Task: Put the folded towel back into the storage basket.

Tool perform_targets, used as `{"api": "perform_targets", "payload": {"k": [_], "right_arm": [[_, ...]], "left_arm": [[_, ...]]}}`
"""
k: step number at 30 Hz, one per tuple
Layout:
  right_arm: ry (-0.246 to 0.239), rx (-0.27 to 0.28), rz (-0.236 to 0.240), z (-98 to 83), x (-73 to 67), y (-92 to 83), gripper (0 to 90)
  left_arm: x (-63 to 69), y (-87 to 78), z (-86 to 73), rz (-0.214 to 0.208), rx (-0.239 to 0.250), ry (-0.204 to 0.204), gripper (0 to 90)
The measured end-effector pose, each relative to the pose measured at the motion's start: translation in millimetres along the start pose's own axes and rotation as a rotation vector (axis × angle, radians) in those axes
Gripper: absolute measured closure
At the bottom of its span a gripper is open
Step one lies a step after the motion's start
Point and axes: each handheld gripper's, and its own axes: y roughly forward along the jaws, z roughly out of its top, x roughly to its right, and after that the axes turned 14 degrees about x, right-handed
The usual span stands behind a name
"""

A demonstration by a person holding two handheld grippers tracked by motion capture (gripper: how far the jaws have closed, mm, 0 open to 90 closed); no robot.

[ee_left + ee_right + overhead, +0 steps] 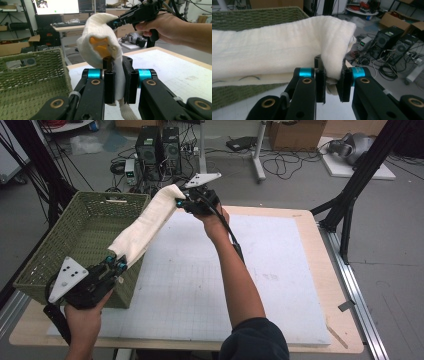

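Here both the left tool (116, 262) and right tool (181, 202) were clamped on the towel (145, 222), which could slip free if overstretched above the basket (45, 255).

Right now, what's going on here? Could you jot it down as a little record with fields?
Held item: white towel, stretched between both grippers, lifted off the table
Left gripper: shut on towel's near end
Right gripper: shut on towel's far end
Basket: green, woven, at table's left edge
Towel position: hanging over the basket's right rim
Table surface: white gridded mat
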Motion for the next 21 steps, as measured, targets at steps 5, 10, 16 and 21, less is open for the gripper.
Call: {"api": "perform_targets", "payload": {"k": [5,10,16,21], "right_arm": [[-0.018,-0.005,0.027,10.0,-5.9,23.0,80.3],[-0.038,-0.003,0.055,21.8,-13.0,48.5,80.3],[-0.044,-0.015,0.083,28.0,-22.9,80.5,80.2],[-0.051,-0.019,0.1,32.8,-32.0,104.3,80.3]], "left_arm": [[-9.8,-6.8,0.1,0.035,0.002,-0.007,81.8],[-21.2,-14.5,1.5,0.075,0.01,-0.012,81.8],[-34.4,-23.2,2.2,0.121,0.014,-0.025,81.8],[-39.4,-26.4,-0.7,0.141,0.004,-0.026,81.8]]}}
